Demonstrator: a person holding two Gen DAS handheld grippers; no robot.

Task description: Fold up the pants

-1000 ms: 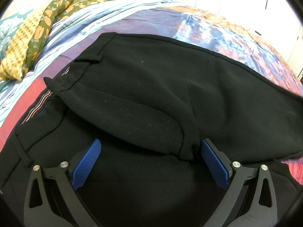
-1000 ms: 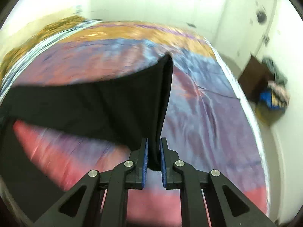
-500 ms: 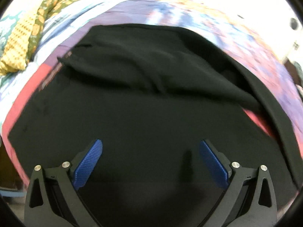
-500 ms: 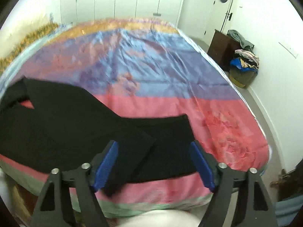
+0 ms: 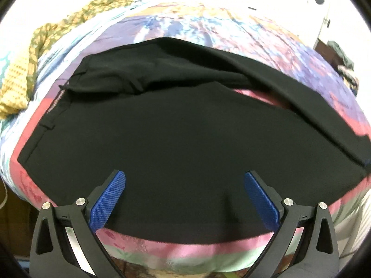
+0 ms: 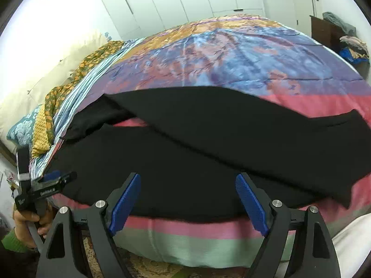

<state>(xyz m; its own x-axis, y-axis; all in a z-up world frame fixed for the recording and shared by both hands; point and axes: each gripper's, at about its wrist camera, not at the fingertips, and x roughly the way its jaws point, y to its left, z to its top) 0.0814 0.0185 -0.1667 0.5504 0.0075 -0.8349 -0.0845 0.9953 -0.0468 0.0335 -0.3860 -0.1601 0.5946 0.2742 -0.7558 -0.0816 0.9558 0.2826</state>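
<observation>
Clearly spread wide and holding nothing: left gripper (image 5: 185,198), above black pants (image 5: 176,139) lying along the bed's (image 5: 266,37) near edge. Likewise wide apart and unloaded: right gripper (image 6: 187,201), over pants (image 6: 185,162) with one leg laid slantwise across the other.

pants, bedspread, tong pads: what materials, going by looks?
Pants: black matte woven cloth, probably a suiting blend; it drapes in soft folds with no sheen.
Bedspread: printed fabric with a slight satin gloss, likely polyester or silk-like; fine creases catch light.
Pads on the left tongs: blue, knurled, probably moulded plastic or rubber; a diamond grid shows.
</observation>
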